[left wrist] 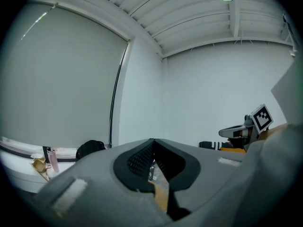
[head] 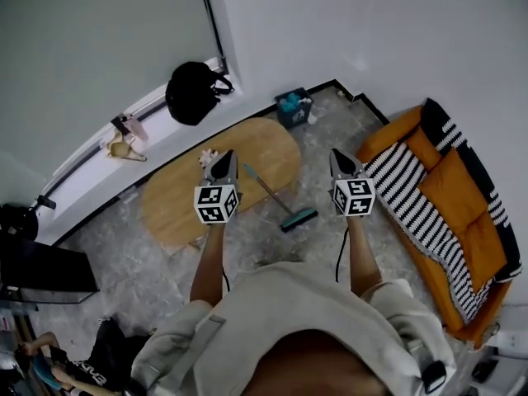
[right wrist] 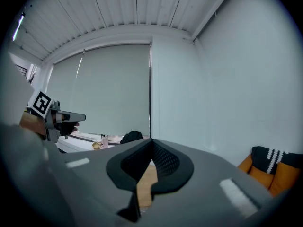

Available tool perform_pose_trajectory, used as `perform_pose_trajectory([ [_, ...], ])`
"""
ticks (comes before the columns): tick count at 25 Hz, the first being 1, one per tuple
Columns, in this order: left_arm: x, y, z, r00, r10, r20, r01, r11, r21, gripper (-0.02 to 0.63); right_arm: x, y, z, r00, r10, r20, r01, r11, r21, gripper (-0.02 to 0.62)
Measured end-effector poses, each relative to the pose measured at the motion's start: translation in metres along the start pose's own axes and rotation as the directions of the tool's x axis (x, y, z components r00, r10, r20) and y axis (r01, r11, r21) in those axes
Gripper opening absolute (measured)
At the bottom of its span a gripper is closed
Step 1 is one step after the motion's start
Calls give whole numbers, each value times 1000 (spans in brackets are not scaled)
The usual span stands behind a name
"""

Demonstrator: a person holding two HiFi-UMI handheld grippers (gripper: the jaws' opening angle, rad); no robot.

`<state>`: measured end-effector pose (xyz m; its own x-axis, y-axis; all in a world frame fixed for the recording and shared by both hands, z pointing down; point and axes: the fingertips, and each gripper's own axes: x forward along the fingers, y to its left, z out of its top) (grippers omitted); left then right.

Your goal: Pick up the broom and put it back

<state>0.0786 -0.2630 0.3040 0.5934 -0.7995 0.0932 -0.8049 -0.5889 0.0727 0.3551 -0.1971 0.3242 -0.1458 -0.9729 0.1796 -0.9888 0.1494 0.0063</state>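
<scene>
The broom (head: 280, 202) lies on the stone floor beside the oval wooden table (head: 177, 196), its thin handle running up-left and its teal head (head: 299, 219) toward me. It appears only in the head view. My left gripper (head: 225, 157) is held out level over the table's near edge, to the left of the broom handle. My right gripper (head: 336, 153) is held out level to the right of the broom head. Both hang well above the floor, apart from the broom. In their own views the left gripper (left wrist: 153, 140) and right gripper (right wrist: 152, 141) are shut with nothing between the pads.
An orange sofa (head: 462, 246) with a striped blanket (head: 412, 200) fills the right side. A black bag (head: 192, 93) and small items sit on the window ledge. A teal box (head: 294, 107) stands in the corner and a black cabinet (head: 41, 271) at the left.
</scene>
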Motion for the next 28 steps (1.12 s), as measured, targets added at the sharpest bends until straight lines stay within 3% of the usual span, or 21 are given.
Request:
perform_pose_trajectory([
  [28,3,21,-3,1000,8,-7,-8,1000,-17,3,18,16,-5,1000,12,-29,-13,1000,-19,0],
])
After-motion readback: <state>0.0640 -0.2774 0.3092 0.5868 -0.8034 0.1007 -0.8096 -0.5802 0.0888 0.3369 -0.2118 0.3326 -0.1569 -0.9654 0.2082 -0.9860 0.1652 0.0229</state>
